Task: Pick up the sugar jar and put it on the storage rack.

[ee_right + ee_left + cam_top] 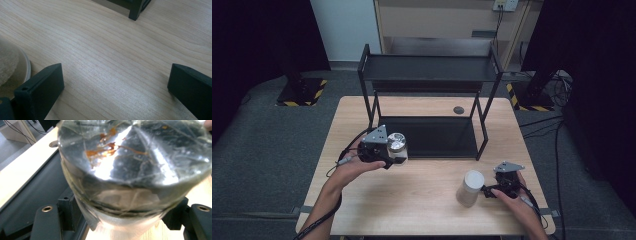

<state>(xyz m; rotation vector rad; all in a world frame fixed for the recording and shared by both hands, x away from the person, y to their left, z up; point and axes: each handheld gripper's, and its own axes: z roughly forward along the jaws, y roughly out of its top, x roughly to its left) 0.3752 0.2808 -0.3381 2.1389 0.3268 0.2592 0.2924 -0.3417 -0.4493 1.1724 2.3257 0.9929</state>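
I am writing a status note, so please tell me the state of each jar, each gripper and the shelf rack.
Left gripper: shut on the silver-lidded jar.
Silver-lidded jar: lid on, upright, held beside the rack's lower shelf.
Right gripper: open, nothing between its jaws, next to the white-lidded jar.
White-lidded jar: lid on, upright on the table.
Shelf rack: upright, both shelves bare.

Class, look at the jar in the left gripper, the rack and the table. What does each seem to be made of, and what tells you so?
Jar: probably clear glass or plastic with a shiny metal lid, which throws bright glare.
Rack: likely metal, matt black, with thin straight bars and flat shelves.
Table: pale wood or wood-look laminate, showing grain lines.
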